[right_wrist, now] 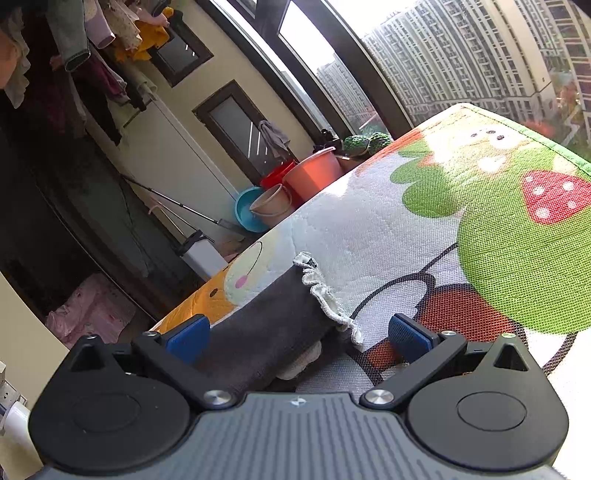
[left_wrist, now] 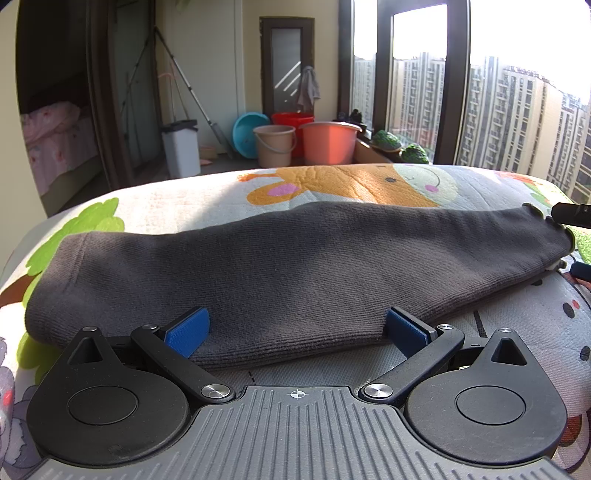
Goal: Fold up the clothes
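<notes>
Both tools (left_wrist: pixel 295 332) (right_wrist: pixel 297 336) gape around unlabelled grey garment (left_wrist: pixel 288 266).

Cartoon mat (left_wrist: pixel 177 206), orange bucket (left_wrist: pixel 328 142), blue basin (left_wrist: pixel 247 131), mop (left_wrist: pixel 192 88)

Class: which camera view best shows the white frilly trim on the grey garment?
The right wrist view: the white frilly trim runs clearly across the grey garment. The left wrist view shows only a sliver at the garment's far right end.

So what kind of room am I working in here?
Most likely an enclosed laundry balcony in a high-rise flat: plastic buckets and basins stand by a leaning mop, clothes hang overhead, and tall dark-framed windows face apartment towers. The dark grey knitted garment lies on a cartoon-print mat.
</notes>
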{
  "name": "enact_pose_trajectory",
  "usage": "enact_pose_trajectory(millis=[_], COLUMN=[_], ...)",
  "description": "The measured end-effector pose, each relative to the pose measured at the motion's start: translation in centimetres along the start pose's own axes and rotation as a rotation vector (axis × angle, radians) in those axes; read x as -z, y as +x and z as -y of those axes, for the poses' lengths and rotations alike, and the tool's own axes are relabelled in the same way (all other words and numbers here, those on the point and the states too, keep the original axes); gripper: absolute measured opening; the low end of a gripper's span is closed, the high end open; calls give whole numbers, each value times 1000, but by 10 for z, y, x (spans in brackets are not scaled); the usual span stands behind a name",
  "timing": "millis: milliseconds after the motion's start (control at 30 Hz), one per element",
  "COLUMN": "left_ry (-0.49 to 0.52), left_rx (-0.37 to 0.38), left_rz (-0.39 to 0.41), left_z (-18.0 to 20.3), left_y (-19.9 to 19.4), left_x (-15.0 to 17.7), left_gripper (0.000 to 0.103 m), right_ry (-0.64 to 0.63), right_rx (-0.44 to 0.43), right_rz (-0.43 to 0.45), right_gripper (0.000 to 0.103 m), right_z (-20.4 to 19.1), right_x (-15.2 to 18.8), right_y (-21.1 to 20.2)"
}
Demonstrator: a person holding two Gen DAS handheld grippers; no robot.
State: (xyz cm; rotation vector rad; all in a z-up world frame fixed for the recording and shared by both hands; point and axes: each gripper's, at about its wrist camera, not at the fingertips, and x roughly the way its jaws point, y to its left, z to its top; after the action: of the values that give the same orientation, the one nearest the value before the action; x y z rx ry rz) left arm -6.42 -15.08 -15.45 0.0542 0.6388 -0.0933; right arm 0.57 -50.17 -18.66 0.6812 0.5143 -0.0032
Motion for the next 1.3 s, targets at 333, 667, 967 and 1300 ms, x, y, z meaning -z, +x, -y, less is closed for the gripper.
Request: enact_pose_trajectory(millis=[333, 667, 967, 1300], left_ry=[0, 0, 0, 0], left_rx=[0, 0, 0, 1], left_rz=[0, 0, 0, 0], left_z=[-1, -1, -2, -3], left_y=[-1, -1, -1, -1], left_x=[0, 0, 0, 1], left_gripper=[103, 103, 103, 103], right_ry=[7, 8, 31, 51], right_rx=[-6, -7, -27, -43], right_rz=[1, 2, 6, 11], right_gripper=[103, 103, 103, 103], right_z=[10, 15, 31, 39], right_x=[-3, -3, -5, -4], right_y=[-2, -4, -10, -16])
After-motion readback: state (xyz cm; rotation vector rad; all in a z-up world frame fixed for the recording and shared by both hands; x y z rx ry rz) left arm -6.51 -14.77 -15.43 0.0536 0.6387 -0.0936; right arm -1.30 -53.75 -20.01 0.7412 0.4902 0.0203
